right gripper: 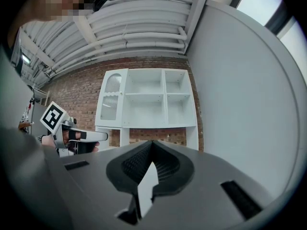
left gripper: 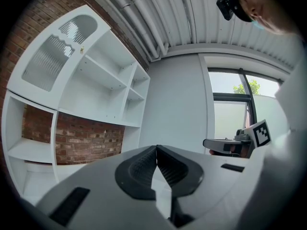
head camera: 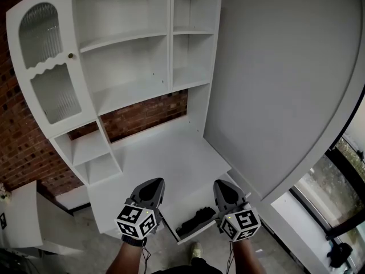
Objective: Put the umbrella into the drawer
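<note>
Now, the head view looks down on a white desk top (head camera: 171, 158), flat and matte, under a white shelf unit (head camera: 131, 39) of open square compartments that stands against a red brick wall (head camera: 17, 141). At the unit's left, a cabinet door (head camera: 51, 67) has an arched top and ribbed glass panes. A smooth pale grey wall (head camera: 285, 79) fills the right side, with a dark-framed window (head camera: 342, 170) beside it. Under the desk's front edge the drawer (head camera: 201, 233) stands pulled out, and the black umbrella (head camera: 197, 218), folded and soft-looking, lies inside it. The left gripper (head camera: 154, 182) and right gripper (head camera: 222, 184) are held level above the drawer, one to each side, apart from the umbrella.

From the left gripper view, its two dark ridged pads (left gripper: 144, 166) meet at the tips with nothing between them. Beyond are the shelves, the brick and a ribbed white ceiling (left gripper: 158, 13).

From the right gripper view, its jaws are likewise pressed together and empty, facing the shelf unit squarely, with the grey wall to the right.
</note>
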### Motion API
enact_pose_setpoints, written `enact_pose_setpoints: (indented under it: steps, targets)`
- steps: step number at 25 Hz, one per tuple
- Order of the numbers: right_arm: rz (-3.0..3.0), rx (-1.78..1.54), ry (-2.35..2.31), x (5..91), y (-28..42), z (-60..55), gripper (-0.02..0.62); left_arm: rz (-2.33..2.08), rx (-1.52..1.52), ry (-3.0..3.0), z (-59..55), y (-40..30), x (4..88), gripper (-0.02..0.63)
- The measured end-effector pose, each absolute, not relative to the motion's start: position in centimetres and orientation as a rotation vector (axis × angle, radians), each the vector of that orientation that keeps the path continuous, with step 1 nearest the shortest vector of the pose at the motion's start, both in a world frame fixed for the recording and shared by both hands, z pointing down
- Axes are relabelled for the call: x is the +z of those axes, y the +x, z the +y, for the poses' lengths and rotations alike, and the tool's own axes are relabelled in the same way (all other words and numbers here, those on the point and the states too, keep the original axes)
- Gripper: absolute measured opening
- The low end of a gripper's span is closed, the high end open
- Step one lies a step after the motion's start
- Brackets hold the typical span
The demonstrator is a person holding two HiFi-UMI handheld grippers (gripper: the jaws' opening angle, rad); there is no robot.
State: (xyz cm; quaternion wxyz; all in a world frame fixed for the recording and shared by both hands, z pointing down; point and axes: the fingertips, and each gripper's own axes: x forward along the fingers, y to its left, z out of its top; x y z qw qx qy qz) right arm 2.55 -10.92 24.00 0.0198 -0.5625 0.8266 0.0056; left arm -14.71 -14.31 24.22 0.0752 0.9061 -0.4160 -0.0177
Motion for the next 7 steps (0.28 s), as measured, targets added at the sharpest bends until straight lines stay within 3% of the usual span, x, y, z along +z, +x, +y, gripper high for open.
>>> enact_pose_setpoints:
  steps: [7]
  targets:
    - [2.578,0.015,-1.734,24.22,2.17,-10.97,0.005,-1.246,-0.06,2.707,-14.41,-14.86,24.54,0.008]
